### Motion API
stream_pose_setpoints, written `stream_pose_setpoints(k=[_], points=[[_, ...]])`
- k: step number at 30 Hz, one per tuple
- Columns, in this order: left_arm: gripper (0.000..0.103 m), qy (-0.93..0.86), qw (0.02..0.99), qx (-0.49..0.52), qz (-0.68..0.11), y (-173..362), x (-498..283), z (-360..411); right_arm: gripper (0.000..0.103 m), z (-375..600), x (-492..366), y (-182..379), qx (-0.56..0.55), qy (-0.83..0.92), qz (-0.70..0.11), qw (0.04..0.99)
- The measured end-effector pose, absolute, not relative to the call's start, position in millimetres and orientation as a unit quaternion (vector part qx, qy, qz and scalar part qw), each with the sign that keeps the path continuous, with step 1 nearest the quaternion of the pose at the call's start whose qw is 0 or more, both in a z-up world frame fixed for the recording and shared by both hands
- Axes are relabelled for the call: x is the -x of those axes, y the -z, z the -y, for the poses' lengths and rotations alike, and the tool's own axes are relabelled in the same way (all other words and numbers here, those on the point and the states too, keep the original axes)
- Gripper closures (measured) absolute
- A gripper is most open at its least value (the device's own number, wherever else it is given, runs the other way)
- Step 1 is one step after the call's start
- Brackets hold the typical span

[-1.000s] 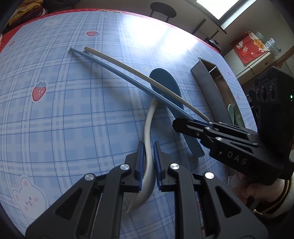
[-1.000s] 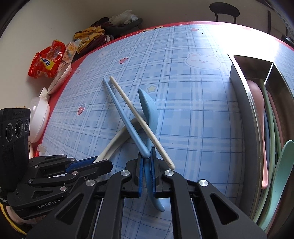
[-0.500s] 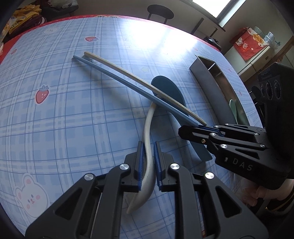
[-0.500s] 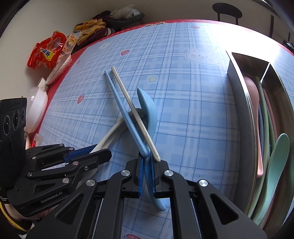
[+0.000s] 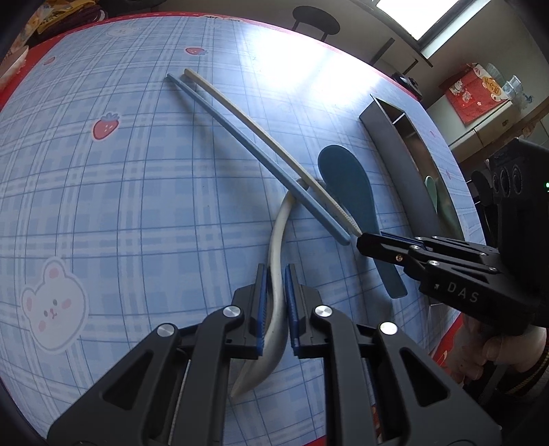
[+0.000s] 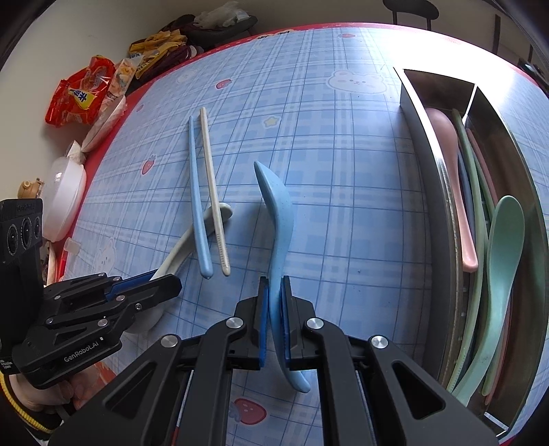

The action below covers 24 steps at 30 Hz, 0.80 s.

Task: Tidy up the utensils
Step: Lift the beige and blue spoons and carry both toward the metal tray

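My left gripper [image 5: 274, 271] has its jaws closing on the handle of a white spoon [image 5: 278, 240], pads against it; the spoon's far end lies under two chopsticks. The blue chopstick [image 5: 240, 137] and the cream chopstick [image 5: 274, 141] rest side by side across it. My right gripper [image 6: 274, 284] is shut on a light blue spoon [image 6: 278, 223], which points away over the cloth, free of the chopsticks [image 6: 202, 192]. A steel tray [image 6: 435, 206] on the right holds a pink spoon [image 6: 449, 137], a green spoon [image 6: 504, 240] and several more utensils.
Blue checked tablecloth with a red border. Snack bags [image 6: 82, 92] and a white lidded bowl [image 6: 65, 199] crowd the left edge. A black stool [image 5: 315, 17] stands beyond the far edge. The two grippers sit close together, a hand [image 5: 497, 346] behind the right one.
The right gripper has drawn the blue spoon out from under the chopsticks, toward the tray. The chopsticks have settled side by side on the white spoon. The left gripper shifted slightly.
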<state>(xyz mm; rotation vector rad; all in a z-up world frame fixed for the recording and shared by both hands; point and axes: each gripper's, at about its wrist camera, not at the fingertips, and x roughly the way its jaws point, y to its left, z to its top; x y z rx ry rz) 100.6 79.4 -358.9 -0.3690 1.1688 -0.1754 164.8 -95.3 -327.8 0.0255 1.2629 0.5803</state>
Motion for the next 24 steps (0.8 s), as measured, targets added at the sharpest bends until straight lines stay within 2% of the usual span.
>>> stream_pose_setpoints(k=[15, 24], points=[[0.090, 0.019, 0.805, 0.205, -0.557, 351, -49, -113, 0.096, 120, -148, 328, -0.054, -0.276, -0.590, 0.757], [0.090, -0.021, 0.802, 0.205, -0.560, 331, -13, -138, 0.096, 139, -143, 302, -0.091, -0.295, -0.555, 0.772]])
